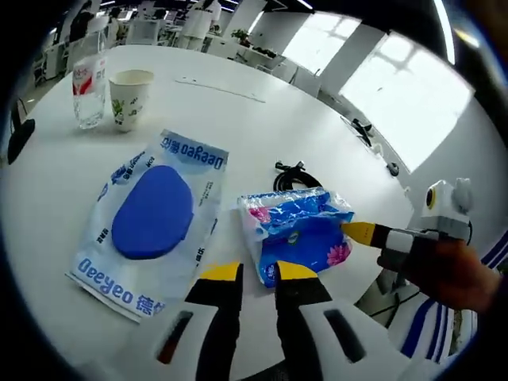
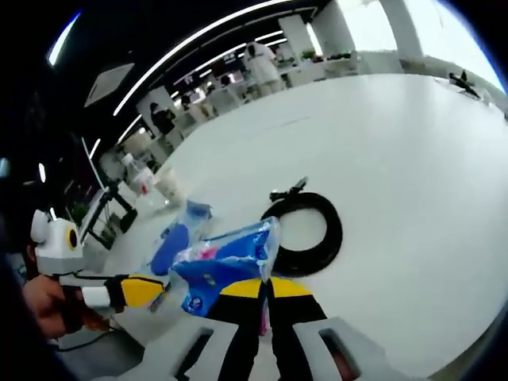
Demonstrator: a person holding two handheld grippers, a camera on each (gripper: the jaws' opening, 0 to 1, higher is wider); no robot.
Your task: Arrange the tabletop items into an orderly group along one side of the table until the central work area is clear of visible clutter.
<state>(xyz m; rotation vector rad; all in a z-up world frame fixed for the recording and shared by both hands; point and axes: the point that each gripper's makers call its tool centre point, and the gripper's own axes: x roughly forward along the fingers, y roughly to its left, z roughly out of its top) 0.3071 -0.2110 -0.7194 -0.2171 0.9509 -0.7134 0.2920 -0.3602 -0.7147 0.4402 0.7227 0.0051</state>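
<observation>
the right gripper's fingers [image 2: 266,287] are pinched shut on the blue tissue pack [image 1: 298,232], likely to drag it to one side of the white counter [image 1: 262,127]. the left gripper's fingers [image 1: 258,272] sit a little apart at the pack's near edge, holding nothing. the big blue wipes bag [image 1: 155,218] lies just beside the pack. the black cable coil [image 2: 305,230] touches the pack's far side and may snag. a paper cup [image 1: 129,98] and a bottle [image 1: 89,87] stand far off.

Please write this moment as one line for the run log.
left gripper: open, beside tissue pack | right gripper: shut on tissue pack edge | wipes pack, black cable: lying on table, untouched
</observation>
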